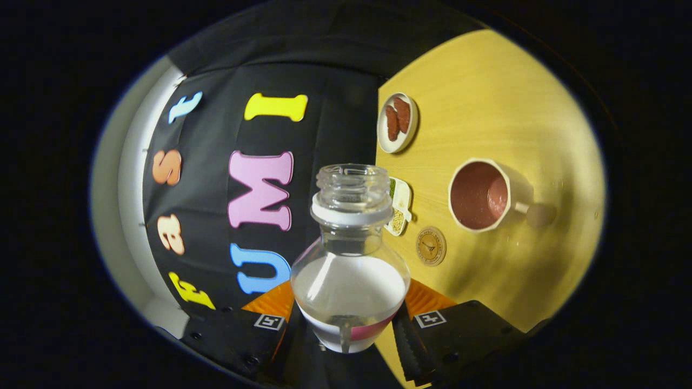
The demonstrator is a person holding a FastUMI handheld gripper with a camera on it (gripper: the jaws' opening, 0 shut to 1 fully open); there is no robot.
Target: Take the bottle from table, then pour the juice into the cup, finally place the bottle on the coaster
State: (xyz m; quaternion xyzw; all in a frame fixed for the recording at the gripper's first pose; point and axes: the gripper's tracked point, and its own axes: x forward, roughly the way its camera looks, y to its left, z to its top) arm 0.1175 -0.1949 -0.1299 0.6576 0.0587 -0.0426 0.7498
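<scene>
My gripper [350,327] is shut on a clear plastic bottle [350,281], both fingers pressing on its lower body. The bottle has an open threaded neck with a white ring, no cap, and a white and pink label low down. The whole view is rolled sideways, so the yellow table [503,97] stands to the right of the bottle. A white cup [481,195] with a handle lies beyond the fingers on that table, its inside brownish-pink. A small round brown coaster [431,246] lies between the bottle and the cup.
A white oval dish [397,123] with reddish-brown pieces sits at the table's edge by the booth wall. A small white tray [400,206] with green and beige bits lies just behind the bottle's neck.
</scene>
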